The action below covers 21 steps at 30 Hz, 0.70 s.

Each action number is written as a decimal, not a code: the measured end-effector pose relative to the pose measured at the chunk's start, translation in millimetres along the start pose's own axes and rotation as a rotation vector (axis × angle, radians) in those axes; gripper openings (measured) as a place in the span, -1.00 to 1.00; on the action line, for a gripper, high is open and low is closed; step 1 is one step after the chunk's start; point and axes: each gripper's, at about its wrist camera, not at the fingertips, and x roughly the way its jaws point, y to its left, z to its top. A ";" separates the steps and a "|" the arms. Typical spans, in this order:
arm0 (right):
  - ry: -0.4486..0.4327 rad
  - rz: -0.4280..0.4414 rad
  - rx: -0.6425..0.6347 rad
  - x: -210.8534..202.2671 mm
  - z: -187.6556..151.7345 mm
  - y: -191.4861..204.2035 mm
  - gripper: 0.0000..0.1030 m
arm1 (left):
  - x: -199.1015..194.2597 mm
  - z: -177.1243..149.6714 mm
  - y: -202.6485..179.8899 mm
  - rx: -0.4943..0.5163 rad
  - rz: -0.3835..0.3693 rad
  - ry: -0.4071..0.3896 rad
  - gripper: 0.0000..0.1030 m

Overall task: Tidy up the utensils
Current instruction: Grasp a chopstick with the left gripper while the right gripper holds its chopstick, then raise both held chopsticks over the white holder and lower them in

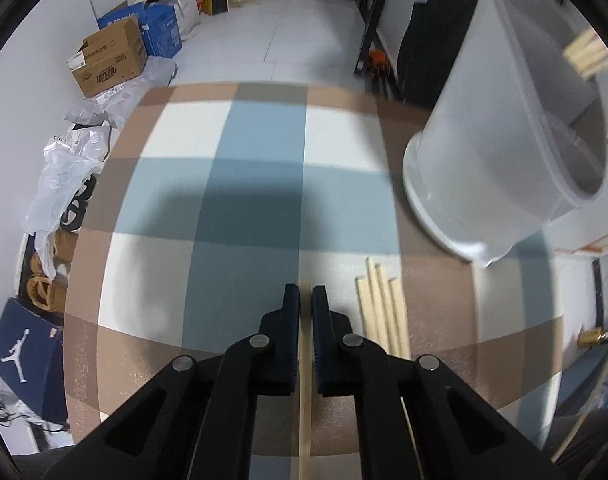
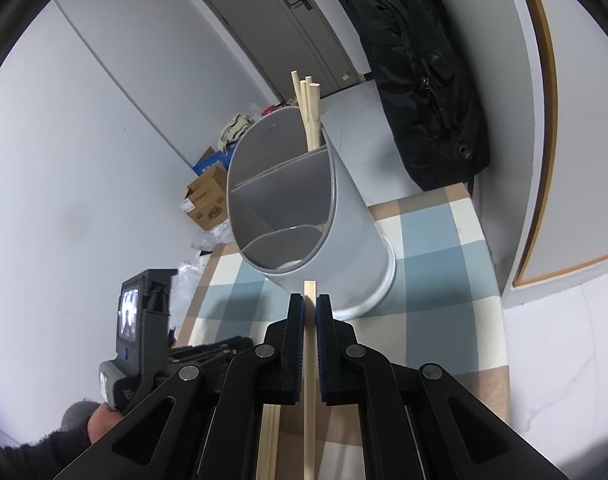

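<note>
My left gripper (image 1: 306,294) is shut on a wooden chopstick (image 1: 304,392) that runs back between the fingers, low over the checked tablecloth (image 1: 223,200). Several loose chopsticks (image 1: 382,312) lie on the cloth just right of it. The grey utensil holder (image 1: 504,140) stands at the right, with chopstick ends (image 1: 586,56) showing above its rim. My right gripper (image 2: 310,300) is shut on another chopstick (image 2: 310,360), its tip just short of the divided holder (image 2: 304,208). Three chopsticks (image 2: 310,116) stand in the holder's far compartment. The left gripper's body (image 2: 143,320) shows at lower left.
Cardboard and blue boxes (image 1: 115,56), plastic bags (image 1: 63,168) and a shoe box (image 1: 23,344) lie on the floor left of the table. A black bag (image 2: 420,72) hangs behind the holder near the table's far edge. A door (image 2: 287,28) is behind.
</note>
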 end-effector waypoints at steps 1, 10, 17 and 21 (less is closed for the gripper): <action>-0.005 0.000 -0.002 -0.8 -0.1 -0.1 -0.90 | -3.3 0.9 0.2 -0.002 0.000 -0.017 -0.96; -0.089 0.026 -0.043 -12.7 3.3 8.7 -0.90 | -61.1 2.6 6.7 -0.031 -0.097 -0.244 -0.96; -0.253 0.060 -0.108 -40.0 19.1 27.7 -0.90 | -96.8 2.5 4.7 0.012 -0.177 -0.389 -0.96; -0.311 0.089 -0.143 -52.3 34.2 42.4 -0.90 | -120.8 10.9 5.1 0.021 -0.213 -0.475 -0.96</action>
